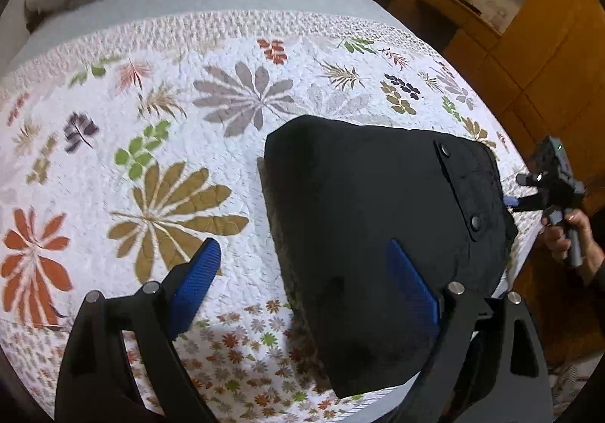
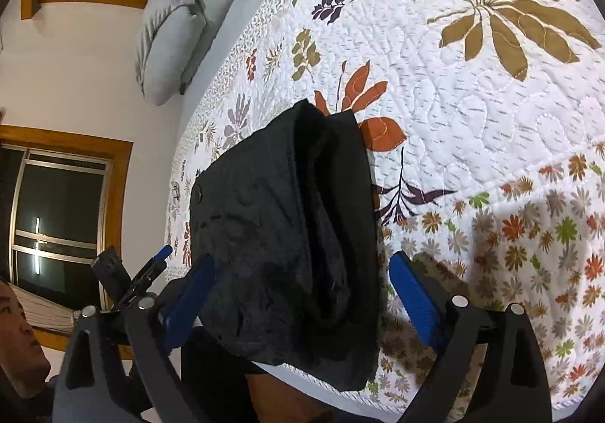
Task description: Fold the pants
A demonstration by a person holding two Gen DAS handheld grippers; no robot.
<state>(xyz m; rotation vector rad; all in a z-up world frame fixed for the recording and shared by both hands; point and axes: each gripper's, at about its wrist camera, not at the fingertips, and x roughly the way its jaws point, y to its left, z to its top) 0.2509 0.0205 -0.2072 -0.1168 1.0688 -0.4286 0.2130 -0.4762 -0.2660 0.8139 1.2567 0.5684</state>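
The left gripper (image 1: 302, 283) is wide open and holds nothing, with one blue finger over the quilt (image 1: 113, 158) at the lower left of the left wrist view and the other over the black pants (image 1: 378, 203). The pants lie folded in a thick bundle in the lower middle of both views, near the bed's edge; they look soft, floppy and light, so pinching a folded edge seems best. The right gripper (image 2: 298, 294) is wide open too, a finger on each side of the pants, gripping nothing, and I see no boxes or baskets.
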